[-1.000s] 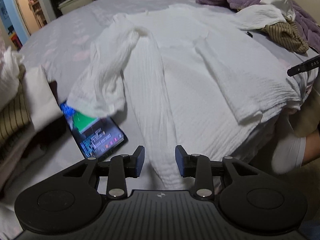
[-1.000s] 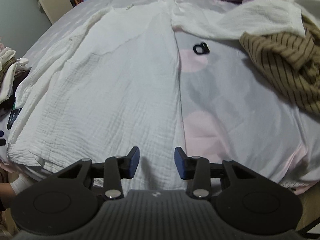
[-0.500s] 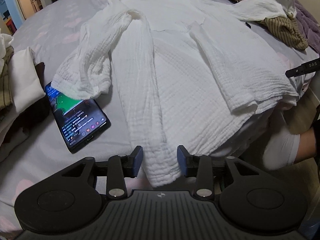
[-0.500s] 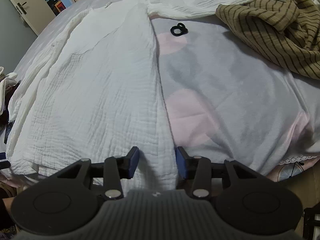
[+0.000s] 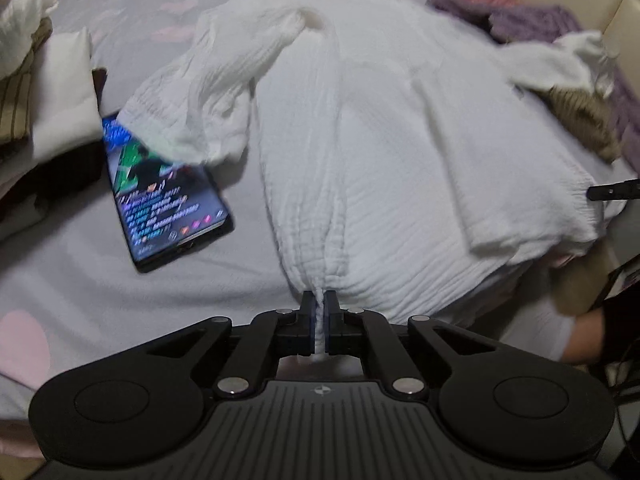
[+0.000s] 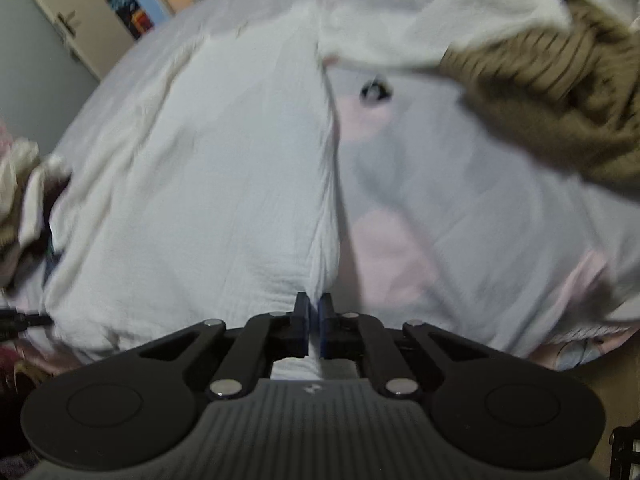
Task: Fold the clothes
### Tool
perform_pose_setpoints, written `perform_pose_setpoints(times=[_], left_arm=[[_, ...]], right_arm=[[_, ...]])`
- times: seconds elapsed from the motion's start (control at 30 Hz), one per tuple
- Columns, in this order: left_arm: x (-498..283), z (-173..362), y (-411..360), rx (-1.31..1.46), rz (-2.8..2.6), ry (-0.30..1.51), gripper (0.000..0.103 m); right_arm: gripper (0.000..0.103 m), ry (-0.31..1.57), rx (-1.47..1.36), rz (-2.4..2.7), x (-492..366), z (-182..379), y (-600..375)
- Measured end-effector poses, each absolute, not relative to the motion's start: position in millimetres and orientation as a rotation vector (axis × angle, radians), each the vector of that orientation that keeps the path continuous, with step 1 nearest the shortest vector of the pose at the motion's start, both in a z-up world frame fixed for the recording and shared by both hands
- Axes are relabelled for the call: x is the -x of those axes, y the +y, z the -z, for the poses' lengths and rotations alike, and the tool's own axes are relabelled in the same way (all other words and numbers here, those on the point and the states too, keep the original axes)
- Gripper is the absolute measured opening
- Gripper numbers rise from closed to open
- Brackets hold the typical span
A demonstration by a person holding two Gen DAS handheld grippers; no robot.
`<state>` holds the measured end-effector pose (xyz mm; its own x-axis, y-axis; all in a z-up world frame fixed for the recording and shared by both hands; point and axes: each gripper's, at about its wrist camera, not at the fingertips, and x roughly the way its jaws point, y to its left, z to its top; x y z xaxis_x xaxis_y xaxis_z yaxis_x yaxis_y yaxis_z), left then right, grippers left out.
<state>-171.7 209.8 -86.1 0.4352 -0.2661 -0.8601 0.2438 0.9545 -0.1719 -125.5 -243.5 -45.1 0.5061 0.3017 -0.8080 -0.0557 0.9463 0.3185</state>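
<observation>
White crinkled shirt (image 5: 400, 168), one, pinched at its hem by two tools, left tool (image 5: 319, 312) and right tool (image 6: 314, 316).

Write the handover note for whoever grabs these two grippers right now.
Left gripper: shut on the hem of the white crinkled cotton shirt, at its left folded edge.
Right gripper: shut on the same hem at the right edge.
Shirt lies flat on the grey bedsheet, both sides and sleeves already folded inward.
Left: fold the hem up toward the collar.
Watch the lit black smartphone beside the left sleeve, and the brown striped garment on the right.
</observation>
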Motion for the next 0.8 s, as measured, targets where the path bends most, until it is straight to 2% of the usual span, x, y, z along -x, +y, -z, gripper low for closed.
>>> perform_pose_setpoints(times=[0.43, 0.53, 0.8], left_arm=[[211, 19, 142, -0.108, 0.545, 0.984, 0.001], [217, 17, 137, -0.126, 0.561, 0.997, 0.001], [229, 45, 136, -0.226, 0.536, 1.064, 0.0]], right_arm=[[0.004, 0.882, -0.293, -0.104, 143, -53, -332], [0.004, 0.929, -0.253, -0.073, 132, -46, -339], [0.004, 1.105, -0.088, -0.007, 99, 23, -331]])
